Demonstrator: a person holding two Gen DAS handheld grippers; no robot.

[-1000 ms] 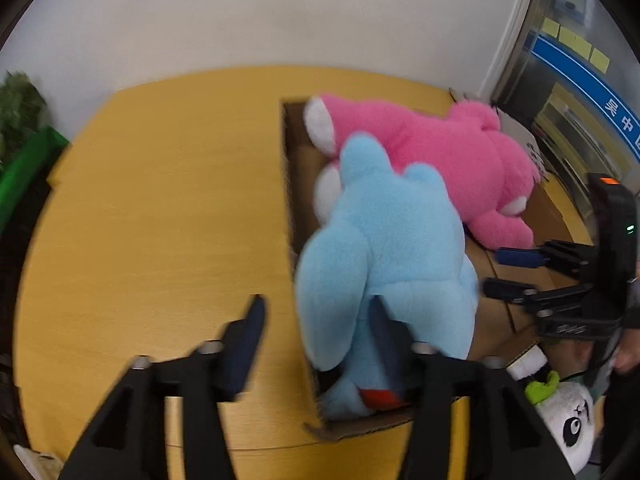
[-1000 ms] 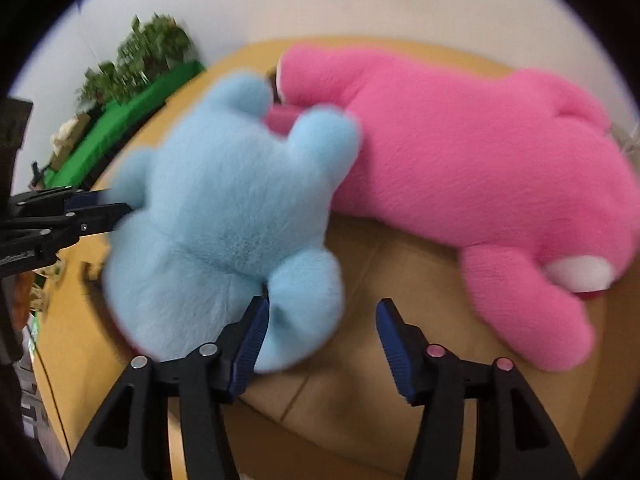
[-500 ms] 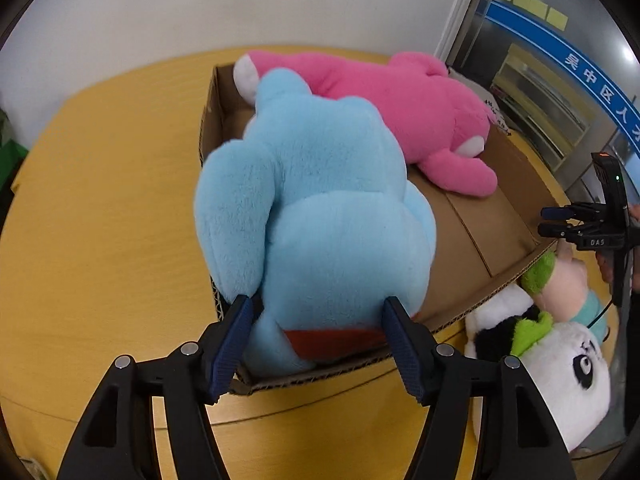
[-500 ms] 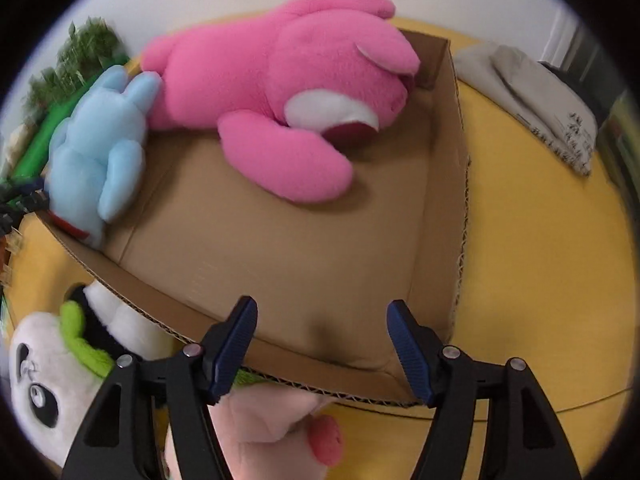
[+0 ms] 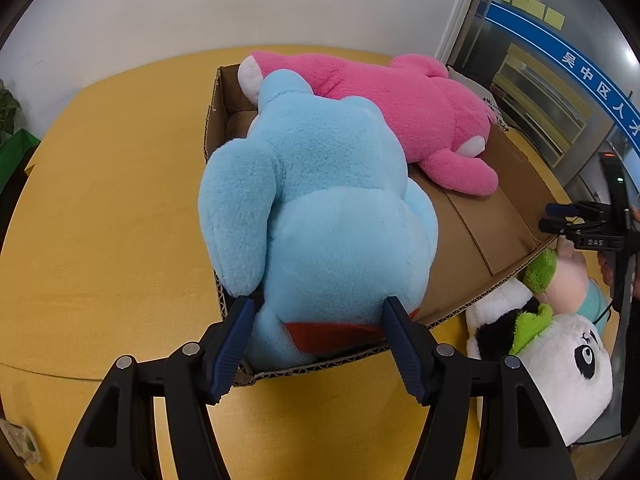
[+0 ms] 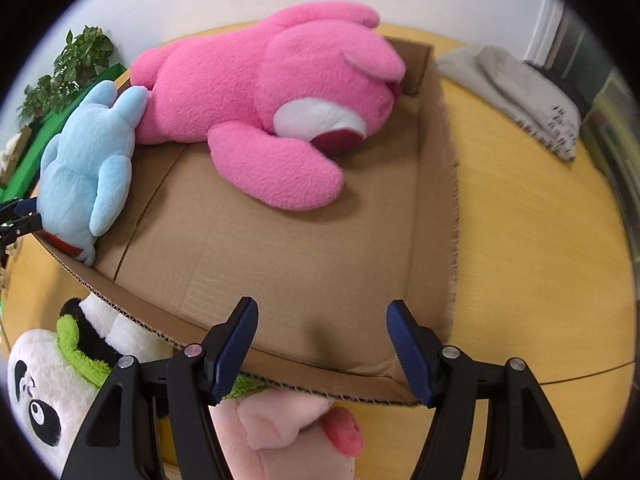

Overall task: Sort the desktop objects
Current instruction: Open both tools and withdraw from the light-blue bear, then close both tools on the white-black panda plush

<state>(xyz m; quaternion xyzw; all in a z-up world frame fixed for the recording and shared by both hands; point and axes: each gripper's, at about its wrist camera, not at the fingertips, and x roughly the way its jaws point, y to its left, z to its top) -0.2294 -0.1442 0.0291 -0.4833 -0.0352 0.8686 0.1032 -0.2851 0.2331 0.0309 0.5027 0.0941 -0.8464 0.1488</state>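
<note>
A shallow cardboard box (image 5: 476, 236) (image 6: 304, 264) lies on a round yellow table (image 5: 108, 200). A pink plush bear (image 5: 404, 108) (image 6: 280, 100) lies in its far part. A light blue plush (image 5: 316, 208) (image 6: 86, 160) lies in the box at my left gripper's end. My left gripper (image 5: 320, 344) is open, its fingers either side of the blue plush's lower end at the box rim. My right gripper (image 6: 320, 344) is open and empty over the box's near rim; it also shows in the left wrist view (image 5: 568, 218).
A panda plush (image 5: 552, 364) (image 6: 52, 380) and a pale pink plush with green trim (image 5: 560, 272) (image 6: 288, 424) lie on the table outside the box. A grey cloth (image 6: 512, 92) lies past the box. A potted plant (image 6: 68, 68) stands beyond the table edge.
My left gripper has drawn back from the blue plush, which stays in the box. My right gripper has pulled back from between the plushes to the box's near rim.
</note>
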